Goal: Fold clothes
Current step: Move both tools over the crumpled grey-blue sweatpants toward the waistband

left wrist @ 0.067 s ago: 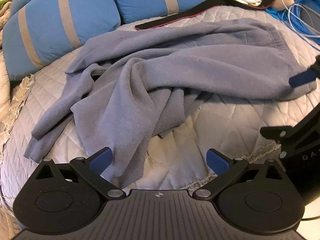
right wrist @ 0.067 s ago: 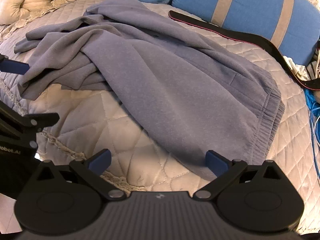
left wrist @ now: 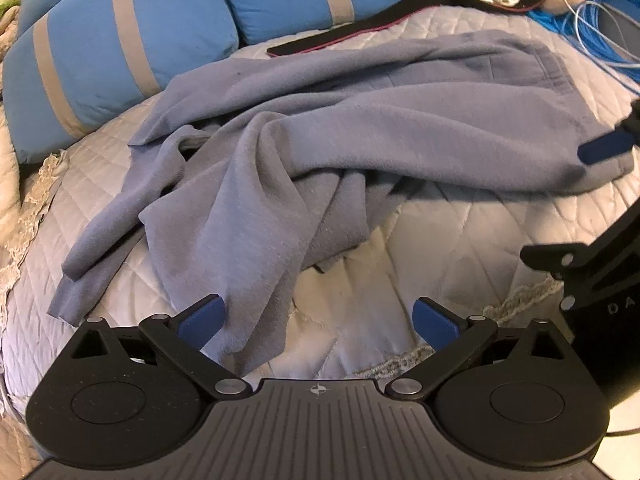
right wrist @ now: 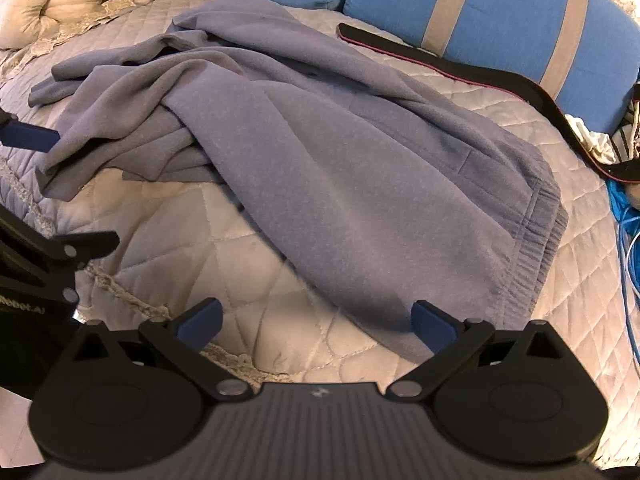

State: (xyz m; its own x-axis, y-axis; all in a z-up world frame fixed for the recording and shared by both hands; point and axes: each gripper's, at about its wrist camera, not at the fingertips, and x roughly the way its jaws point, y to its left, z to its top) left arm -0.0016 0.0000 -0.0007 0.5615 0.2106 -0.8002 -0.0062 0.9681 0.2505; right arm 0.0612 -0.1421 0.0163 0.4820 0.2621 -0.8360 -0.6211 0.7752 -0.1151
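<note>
Nearest to each camera, at the bottom of the frame, stands its own gripper. The left gripper (left wrist: 316, 322) has its two blue pads wide apart and nothing between them; one pad touches or nearly touches a hanging edge of cloth, but it does not grip it. The right gripper (right wrist: 316, 322) is also spread wide and holds nothing; its right pad sits just at the near edge of the cloth.

Just beyond them, in the middle of both frames, lies the task's thing: grey-blue sweatpants (right wrist: 328, 184), on the quilted bedcover (right wrist: 224, 264). They are not folded. The waistband (right wrist: 536, 236), ribbed and thicker, lies in the right part of the right wrist view. The legs (left wrist: 224, 208) are crumpled and twisted over each other, and run to the lower left of the left wrist view.

I judge the fabric to be soft, thick fleece, rather light, limp, not slippery and not fragile. It will sag and drag when lifted, so a pinch can catch more than one layer. The waistband corners seem the firmest places to hold, and the leg ends for pulling the legs straight.

Farther, at the top of both frames, are blue pillows (left wrist: 132, 44) with beige stripes, and a black strap (right wrist: 472, 72) lying before them.
</note>
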